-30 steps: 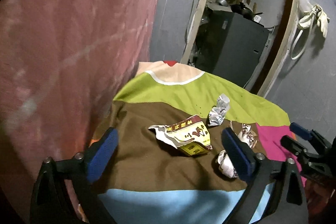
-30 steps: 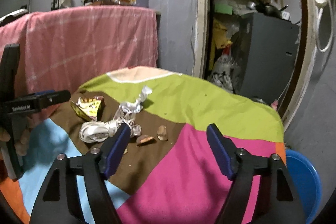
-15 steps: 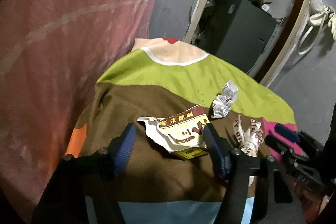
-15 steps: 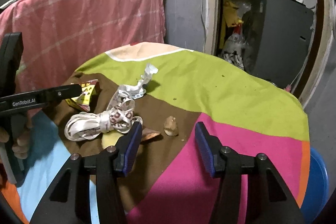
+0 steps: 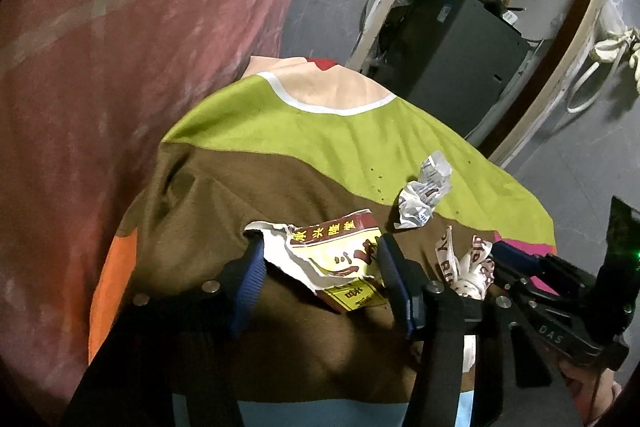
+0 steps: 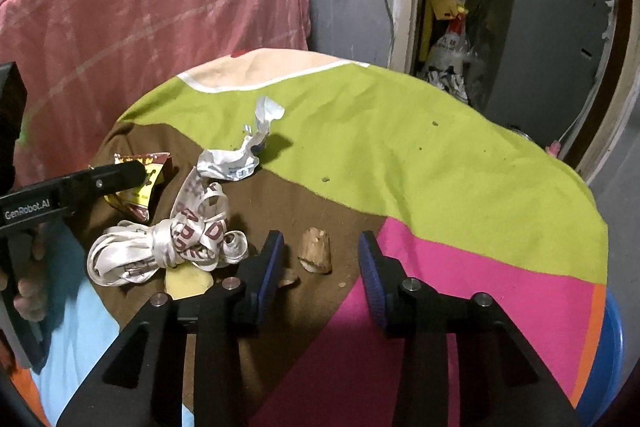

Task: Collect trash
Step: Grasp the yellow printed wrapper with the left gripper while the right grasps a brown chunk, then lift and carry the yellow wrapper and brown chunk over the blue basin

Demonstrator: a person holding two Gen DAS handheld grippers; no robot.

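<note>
From the left wrist, a pink cloth (image 5: pixel 120 47) hangs close on the near side of the left gripper (image 5: pixel 320 267), and a dark cabinet (image 5: pixel 452 43) stands far ahead in the doorway. The jaws are closing with the torn packet (image 5: pixel 340 259) between them, both blue pads at its edges; I cannot be sure they press it yet. The packet is yellow and red with a ragged white flap, its long axis running crosswise from pad to pad on the brown patch of the tablecloth (image 5: pixel 320 147). A crumpled silver wrapper (image 5: pixel 420 199) lies ahead and to the right. A knotted printed ribbon (image 5: pixel 468 267) sits just right of the jaws, with the right gripper (image 5: pixel 508 255) reaching in beside it.

From the right wrist, the right gripper (image 6: pixel 320 267) has its jaws closing around a small brown scrap (image 6: pixel 316 251), clear of both pads. The scrap is stubby, pointing away from the claw. The ribbon (image 6: pixel 168 247) sprawls just left of the left finger, a pale yellow piece (image 6: pixel 188 283) beneath it. A blue tub (image 6: pixel 608 347) shows low at the far right.
</note>
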